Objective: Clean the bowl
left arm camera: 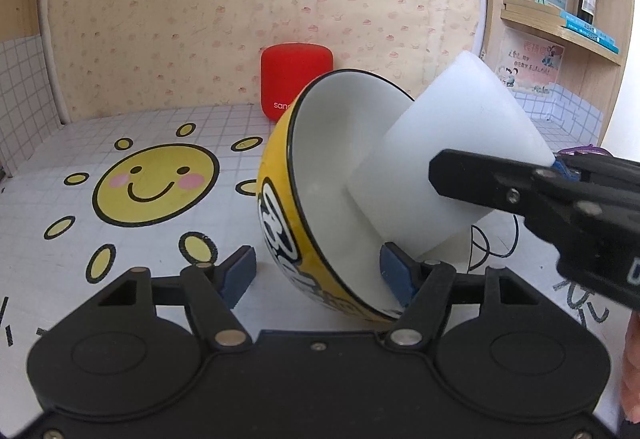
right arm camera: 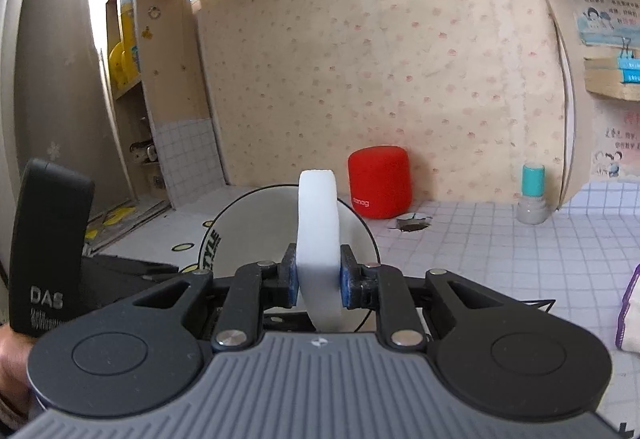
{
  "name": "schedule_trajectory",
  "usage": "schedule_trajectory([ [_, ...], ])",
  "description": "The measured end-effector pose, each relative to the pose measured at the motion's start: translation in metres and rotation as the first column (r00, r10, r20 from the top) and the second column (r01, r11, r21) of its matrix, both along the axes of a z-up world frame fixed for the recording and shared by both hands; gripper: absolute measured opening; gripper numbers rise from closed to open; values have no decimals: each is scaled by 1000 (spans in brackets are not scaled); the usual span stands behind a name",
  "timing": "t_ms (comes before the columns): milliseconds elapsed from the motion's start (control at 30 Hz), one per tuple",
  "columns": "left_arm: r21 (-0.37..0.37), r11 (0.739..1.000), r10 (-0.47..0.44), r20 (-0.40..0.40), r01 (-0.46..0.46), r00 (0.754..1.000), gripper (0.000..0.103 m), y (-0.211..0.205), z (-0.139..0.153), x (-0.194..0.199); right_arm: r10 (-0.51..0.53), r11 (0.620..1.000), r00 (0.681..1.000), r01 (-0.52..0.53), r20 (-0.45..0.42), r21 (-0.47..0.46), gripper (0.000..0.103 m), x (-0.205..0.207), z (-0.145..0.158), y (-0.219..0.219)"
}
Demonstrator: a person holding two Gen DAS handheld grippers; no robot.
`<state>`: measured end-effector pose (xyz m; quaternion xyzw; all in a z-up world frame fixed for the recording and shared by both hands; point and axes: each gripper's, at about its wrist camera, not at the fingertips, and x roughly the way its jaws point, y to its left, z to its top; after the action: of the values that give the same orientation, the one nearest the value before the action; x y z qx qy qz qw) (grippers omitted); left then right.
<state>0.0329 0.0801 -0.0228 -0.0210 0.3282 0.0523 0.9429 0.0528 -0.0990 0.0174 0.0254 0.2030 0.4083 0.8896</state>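
The bowl, yellow outside with black lettering and white inside, is tipped on its side with its mouth facing right. My left gripper is shut on its lower part, one blue pad by the yellow outer wall and the other against the white inside near the rim. A white sponge presses into the bowl's inside. My right gripper reaches in from the right and is shut on it. In the right wrist view the sponge stands on edge between the right gripper's pads, in front of the bowl's mouth.
A red speaker stands against the back wall behind the bowl. The grid-patterned table bears a sun sticker on the left. A teal-capped bottle stands at the back right, a purple-edged packet at the right edge. Wall shelves hold books.
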Motion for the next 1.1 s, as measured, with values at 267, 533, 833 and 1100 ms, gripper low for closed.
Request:
schedule_trajectory([
  [267, 33, 999, -2, 3, 2, 1000, 70, -4, 0, 0, 27, 1000, 999, -27, -23, 4, 21, 1, 0, 4],
  [533, 72, 997, -5, 8, 4, 1000, 70, -9, 1, -2, 54, 999, 997, -53, -47, 9, 21, 3, -1, 7],
  [833, 64, 998, -9, 8, 9, 1000, 70, -8, 2, -2, 84, 996, 994, -83, -73, 15, 22, 5, -1, 11],
  [1100, 61, 998, -9, 8, 8, 1000, 70, -9, 1, -3, 111, 994, 989, -110, -95, 21, 22, 6, -1, 15],
])
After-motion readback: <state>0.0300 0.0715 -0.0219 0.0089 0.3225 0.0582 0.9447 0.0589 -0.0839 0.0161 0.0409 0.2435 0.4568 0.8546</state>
